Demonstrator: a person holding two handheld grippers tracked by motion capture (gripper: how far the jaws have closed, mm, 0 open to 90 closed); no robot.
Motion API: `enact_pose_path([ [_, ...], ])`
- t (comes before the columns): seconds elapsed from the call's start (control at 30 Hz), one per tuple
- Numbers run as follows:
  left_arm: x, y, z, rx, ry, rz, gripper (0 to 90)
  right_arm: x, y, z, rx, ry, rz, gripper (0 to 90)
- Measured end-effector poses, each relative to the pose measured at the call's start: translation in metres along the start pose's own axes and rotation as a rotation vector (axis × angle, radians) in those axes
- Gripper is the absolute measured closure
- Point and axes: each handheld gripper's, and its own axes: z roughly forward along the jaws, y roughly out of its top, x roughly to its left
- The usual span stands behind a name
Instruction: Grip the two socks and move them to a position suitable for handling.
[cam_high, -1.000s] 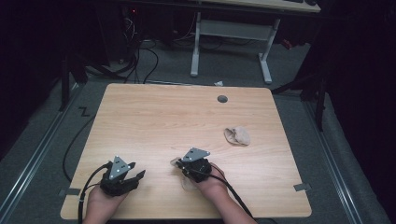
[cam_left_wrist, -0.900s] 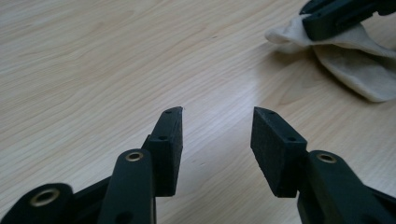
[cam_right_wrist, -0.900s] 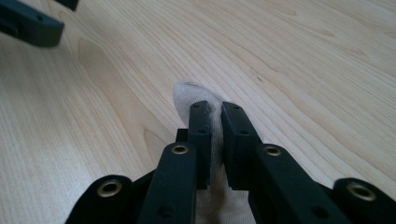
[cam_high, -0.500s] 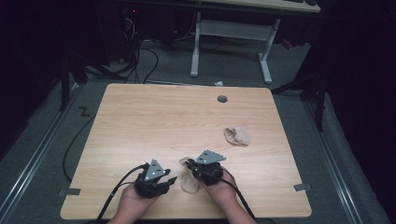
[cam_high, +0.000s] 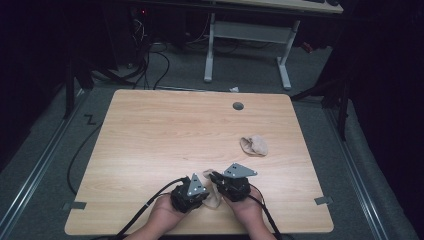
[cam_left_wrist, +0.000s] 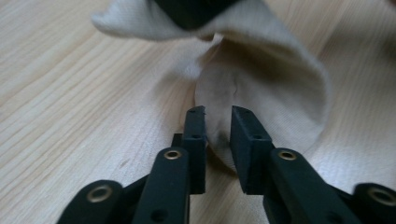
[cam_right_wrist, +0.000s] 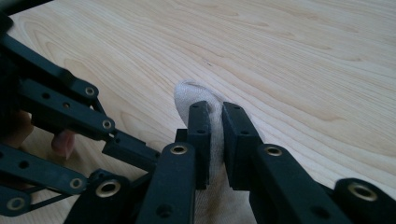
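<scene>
A pale beige sock (cam_high: 215, 200) hangs between my two grippers near the table's front edge. My right gripper (cam_high: 212, 176) is shut on one end of it; in the right gripper view the fabric (cam_right_wrist: 187, 91) is pinched between the jaws (cam_right_wrist: 215, 110). My left gripper (cam_high: 205, 196) sits close beside it, with jaws that have just been closing. In the left gripper view a fold of the sock (cam_left_wrist: 275, 88) lies between the narrow jaws (cam_left_wrist: 218, 116), which press on it. A second sock (cam_high: 254, 145), crumpled, lies at the right of the table.
The light wooden table (cam_high: 165, 135) has a round cable hole (cam_high: 238, 106) near its far edge. Cables trail from both grippers over the front edge. A white desk frame (cam_high: 247, 35) stands on the floor beyond the table.
My left hand has travelled right across the table's front to meet the right gripper, and its jaws have narrowed around the sock. The right hand has drifted slightly right, still holding the sock.
</scene>
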Motion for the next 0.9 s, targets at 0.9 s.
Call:
enact_pose_path([
  [0.9, 0.069, -0.053, -0.049, 0.047, 0.250, -0.221, 78.9, 0.005, 0.008, 0.025, 0.052, 0.050, -0.057, 80.9],
])
